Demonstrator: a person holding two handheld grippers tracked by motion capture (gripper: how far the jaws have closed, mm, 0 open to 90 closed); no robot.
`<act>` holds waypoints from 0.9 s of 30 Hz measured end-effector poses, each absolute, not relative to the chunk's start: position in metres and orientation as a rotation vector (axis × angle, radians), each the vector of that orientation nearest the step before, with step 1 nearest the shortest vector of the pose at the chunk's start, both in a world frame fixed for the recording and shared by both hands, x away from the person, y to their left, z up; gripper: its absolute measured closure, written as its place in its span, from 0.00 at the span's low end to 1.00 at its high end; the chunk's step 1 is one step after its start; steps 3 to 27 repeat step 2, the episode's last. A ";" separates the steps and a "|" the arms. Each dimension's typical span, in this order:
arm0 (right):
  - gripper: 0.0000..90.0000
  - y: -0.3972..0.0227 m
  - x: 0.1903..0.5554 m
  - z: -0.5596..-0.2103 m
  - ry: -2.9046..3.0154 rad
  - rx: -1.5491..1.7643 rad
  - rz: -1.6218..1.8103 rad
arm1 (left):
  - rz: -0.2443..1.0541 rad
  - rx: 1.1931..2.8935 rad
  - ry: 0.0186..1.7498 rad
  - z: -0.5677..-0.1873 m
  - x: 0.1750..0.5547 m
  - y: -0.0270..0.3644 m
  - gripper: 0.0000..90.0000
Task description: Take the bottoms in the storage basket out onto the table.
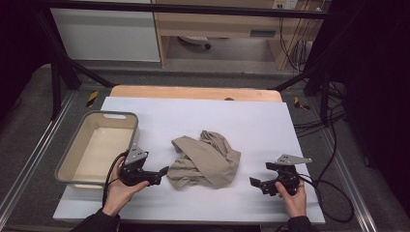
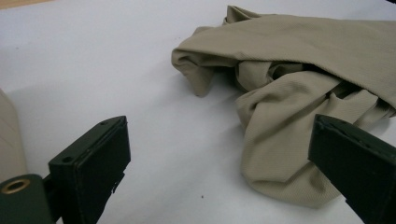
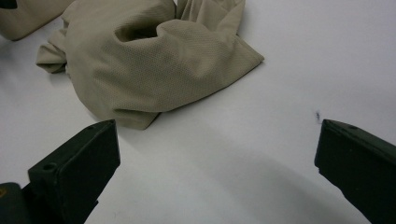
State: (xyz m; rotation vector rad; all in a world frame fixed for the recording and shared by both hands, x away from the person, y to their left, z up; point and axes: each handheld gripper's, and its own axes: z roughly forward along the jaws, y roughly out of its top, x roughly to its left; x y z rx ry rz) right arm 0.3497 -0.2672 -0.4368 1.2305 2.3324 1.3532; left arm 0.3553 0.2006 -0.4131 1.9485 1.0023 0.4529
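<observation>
beige cloth [image 1: 205, 161] bunched mid-surface, l gripper [image 1: 163, 172] & r gripper [image 1: 255, 182] flanking it, both jaws wide, empty, prob lining up corner grabs.

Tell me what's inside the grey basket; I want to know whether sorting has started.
The basket shows a bare beige floor in the high view, with nothing lying in it. Its near wall hides a strip of the floor. The crumpled cloth lies on the table beside it.

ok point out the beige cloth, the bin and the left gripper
beige cloth [image 1: 205, 162], high view, middle of the crumpled heap
bin [image 1: 114, 115], high view, far rim by the handle slot
left gripper [image 1: 163, 171], high view, between its open jaw tips
</observation>
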 end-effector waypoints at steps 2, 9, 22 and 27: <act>0.01 -0.267 0.350 -0.437 2.338 1.232 1.351 | 0.455 1.947 1.001 -0.413 0.355 0.201 0.06; 0.01 -0.267 0.350 -0.437 2.338 1.232 1.351 | 0.455 1.947 1.001 -0.413 0.355 0.201 0.06; 0.01 -0.267 0.350 -0.437 2.338 1.232 1.351 | 0.455 1.947 1.001 -0.413 0.355 0.201 0.06; 0.01 -0.267 0.350 -0.437 2.338 1.232 1.351 | 0.455 1.947 1.001 -0.413 0.355 0.201 0.06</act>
